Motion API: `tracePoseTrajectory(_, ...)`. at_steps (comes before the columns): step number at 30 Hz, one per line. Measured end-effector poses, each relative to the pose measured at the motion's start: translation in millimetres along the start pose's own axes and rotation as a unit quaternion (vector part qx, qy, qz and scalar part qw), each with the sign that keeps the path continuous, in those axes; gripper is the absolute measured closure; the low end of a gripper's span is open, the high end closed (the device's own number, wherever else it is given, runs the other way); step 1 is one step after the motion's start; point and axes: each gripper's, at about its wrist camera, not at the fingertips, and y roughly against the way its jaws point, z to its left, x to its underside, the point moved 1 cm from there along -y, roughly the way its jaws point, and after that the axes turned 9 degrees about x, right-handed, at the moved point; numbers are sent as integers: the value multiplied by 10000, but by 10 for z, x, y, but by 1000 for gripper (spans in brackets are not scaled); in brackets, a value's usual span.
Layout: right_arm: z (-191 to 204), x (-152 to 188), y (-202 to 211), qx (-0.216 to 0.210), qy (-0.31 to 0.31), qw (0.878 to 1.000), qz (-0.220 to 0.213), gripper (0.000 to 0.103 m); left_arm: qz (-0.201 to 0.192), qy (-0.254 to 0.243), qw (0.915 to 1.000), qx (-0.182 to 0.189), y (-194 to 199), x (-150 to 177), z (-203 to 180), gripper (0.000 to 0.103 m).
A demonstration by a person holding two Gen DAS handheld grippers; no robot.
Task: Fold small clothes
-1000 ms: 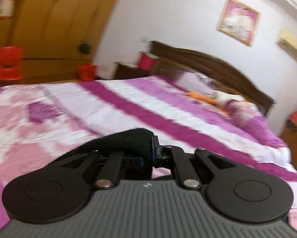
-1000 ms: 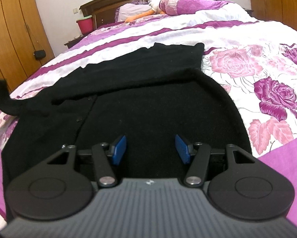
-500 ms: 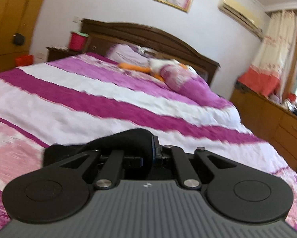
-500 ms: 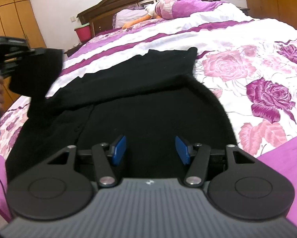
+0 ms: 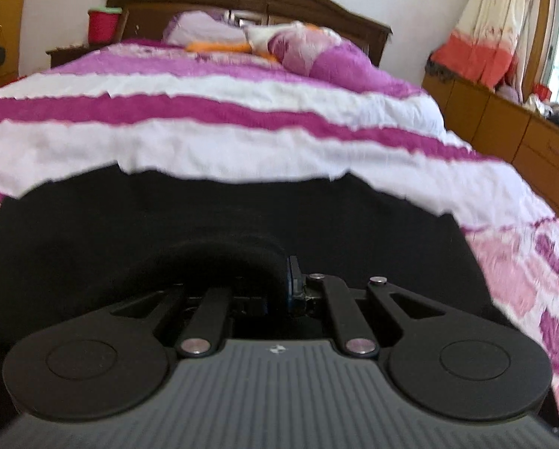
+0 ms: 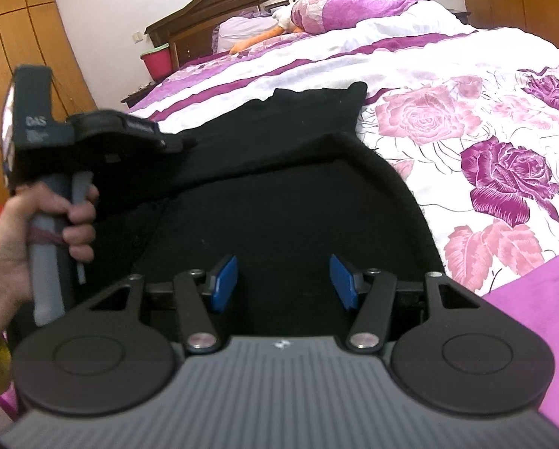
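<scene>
Left wrist cam: my left tool (image 5: 279, 280) clamped tight on bunched fold of black garment (image 5: 223, 217), rest of it spread flat on bed (image 5: 242, 142). Red bucket (image 5: 101, 24) on nightstand by headboard, can't see inside it.

Right wrist cam: right tool (image 6: 283, 282) about half open, nothing between blue pads (image 6: 223, 280), parked over garment (image 6: 286, 202). Left hand (image 6: 25, 239) gripping other tool's handle, far left.

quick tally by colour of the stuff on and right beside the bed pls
black: 1, the garment
purple floral: 1, the rolled quilt
lilac: 1, the pillow
orange: 1, the soft toy
red: 1, the bucket
total: 5
</scene>
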Motion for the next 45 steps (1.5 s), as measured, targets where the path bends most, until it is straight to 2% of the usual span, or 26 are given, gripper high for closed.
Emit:
tracePoseTrajectory(4,12,2,-4,10,4,10000,-6,46,170,-179,9997,-61,15,17,26,91)
tracePoseTrajectory(7,11,-10,-4,7,-4,10000,13,46,299,-220,9993,-61,192,-1,32,78)
tracePoseTrajectory(9,26,-21,-5,30,44,10000,30,46,332,-212,9992,-14,380,-16,66,63)
tracePoseTrajectory(12,60,-46,-8,94,98,9999,49,46,337,-302,9990,-43,674,-2,144,54)
tracePoseTrajectory(17,139,-118,29,112,111,9999,7,45,370,-231,9985,-320,1034,88,329,53)
tracePoseTrajectory(22,323,-261,63,-15,292,9994,-187,45,368,-219,9937,-1033,1277,242,581,51)
tracePoseTrajectory(25,531,-372,36,-165,530,9981,-273,45,373,-124,9904,-1322,1367,310,725,51)
tracePoseTrajectory(33,1319,-581,-188,-802,1269,9877,-436,45,417,311,9878,-1468,1457,457,1020,51)
tracePoseTrajectory(37,1677,-592,-418,-1081,1620,9801,-371,46,396,329,9884,-1430,1414,499,1025,51)
tracePoseTrajectory(42,1914,-522,-701,-1062,1949,9749,-162,46,389,325,9888,-1403,1405,517,1029,51)
tracePoseTrajectory(45,1923,-491,-866,-1025,1886,9767,13,46,348,308,9892,-1387,1407,542,1029,51)
